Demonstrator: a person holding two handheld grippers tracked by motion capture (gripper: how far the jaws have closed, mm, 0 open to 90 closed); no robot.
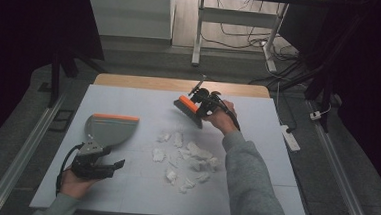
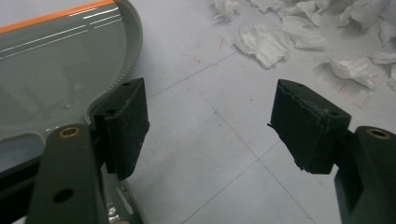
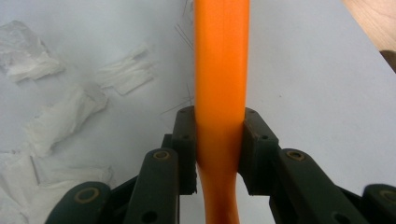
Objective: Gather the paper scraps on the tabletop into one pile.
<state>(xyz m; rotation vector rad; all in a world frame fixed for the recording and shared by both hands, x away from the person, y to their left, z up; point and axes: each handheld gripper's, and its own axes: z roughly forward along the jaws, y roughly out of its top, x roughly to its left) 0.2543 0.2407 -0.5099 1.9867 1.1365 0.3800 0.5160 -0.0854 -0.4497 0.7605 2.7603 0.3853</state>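
In the high view, the stiff, light hand brush [image 1: 188, 107] is held beyond the scattered tissue scraps [image 1: 185, 160] by the right gripper [image 1: 202, 106]; in the left gripper view, the left gripper [image 2: 210, 121] is seen with jaws apart beside the dustpan [image 2: 56, 74]; in the right gripper view, the slick orange handle [image 3: 219, 70] is clamped, judged best gripped mid-handle.

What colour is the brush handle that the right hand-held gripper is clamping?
Orange; the brush handle shows best in the right gripper view, between the right hand-held gripper jaws.

You are looking at a glossy grey plastic dustpan [image 2: 56, 70] with a smooth orange rubbery lip, crumpled white paper scraps [image 1: 185, 160] looking soft and matt, and a smooth, shiny orange plastic brush handle [image 3: 219, 84]. Matt pale sheeting is covering the table [image 1: 138, 194]; bare wood is showing at its far edge.
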